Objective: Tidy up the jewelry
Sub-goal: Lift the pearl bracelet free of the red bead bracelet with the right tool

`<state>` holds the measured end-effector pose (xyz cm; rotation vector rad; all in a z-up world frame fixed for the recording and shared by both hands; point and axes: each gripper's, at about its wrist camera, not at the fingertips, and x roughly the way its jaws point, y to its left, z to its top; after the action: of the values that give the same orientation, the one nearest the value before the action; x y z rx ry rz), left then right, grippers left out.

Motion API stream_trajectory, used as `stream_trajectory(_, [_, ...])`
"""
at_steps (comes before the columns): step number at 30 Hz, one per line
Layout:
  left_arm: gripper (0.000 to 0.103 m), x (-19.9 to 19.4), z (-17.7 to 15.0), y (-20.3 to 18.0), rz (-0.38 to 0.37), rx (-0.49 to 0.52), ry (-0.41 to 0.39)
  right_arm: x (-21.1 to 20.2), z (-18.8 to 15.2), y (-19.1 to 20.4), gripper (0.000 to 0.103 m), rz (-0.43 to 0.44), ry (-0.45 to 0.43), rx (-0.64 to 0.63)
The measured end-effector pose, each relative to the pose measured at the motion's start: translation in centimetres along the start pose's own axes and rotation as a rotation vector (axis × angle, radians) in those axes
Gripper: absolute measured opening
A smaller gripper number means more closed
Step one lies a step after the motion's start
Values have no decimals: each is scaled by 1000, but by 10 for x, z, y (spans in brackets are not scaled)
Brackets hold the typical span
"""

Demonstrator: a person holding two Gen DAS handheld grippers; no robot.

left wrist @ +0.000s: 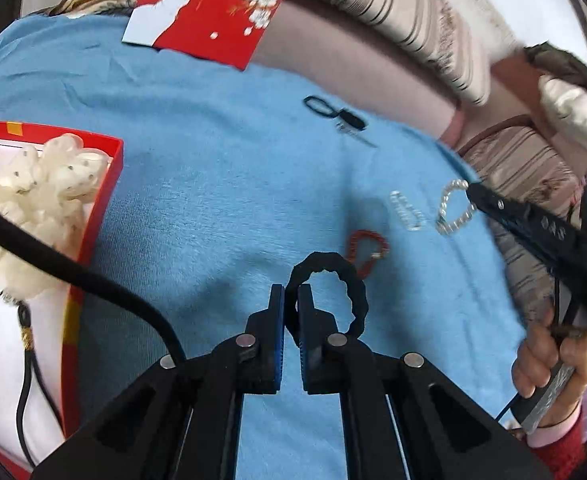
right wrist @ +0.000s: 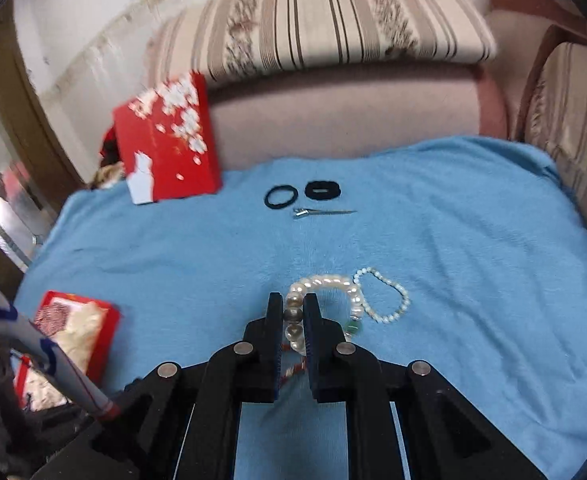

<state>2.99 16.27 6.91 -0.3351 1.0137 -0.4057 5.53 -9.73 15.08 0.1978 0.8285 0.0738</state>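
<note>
My left gripper point(left wrist: 290, 294) is shut on a black ridged hair ring point(left wrist: 359, 292), which hangs lifted above the blue cloth point(left wrist: 213, 200). My right gripper point(right wrist: 293, 300) is shut on a bracelet of large pearls and clear beads point(right wrist: 329, 280). In the left wrist view the same bracelet point(left wrist: 453, 208) dangles from the right gripper point(left wrist: 471, 191). On the cloth lie a red bead bracelet point(left wrist: 367, 246), a clear bead bracelet point(left wrist: 407, 210) and a small white bead bracelet point(right wrist: 385, 296).
An open red box point(left wrist: 109, 184) with white items stands at the left; it is the red box point(right wrist: 107, 344) in the right wrist view. Its red lid point(right wrist: 165, 140) leans at the back. Two black hair ties point(right wrist: 280, 197) and a metal clip point(right wrist: 321, 212) lie far back. A striped sofa point(right wrist: 333, 20) borders the cloth.
</note>
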Motion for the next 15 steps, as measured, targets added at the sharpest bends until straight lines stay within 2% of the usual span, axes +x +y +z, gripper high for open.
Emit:
stream_trajectory(3, [6, -15, -8, -6, -21, 8, -13, -29, -17, 1, 11, 33, 0, 11])
stream_trajectory(10, [6, -11, -49, -6, 70, -13, 31, -51, -69, 9, 11, 213, 60, 47])
stream_trajectory(15, [6, 11, -66, -4, 139, 3, 72, -22, -99, -7, 11, 145, 140, 56])
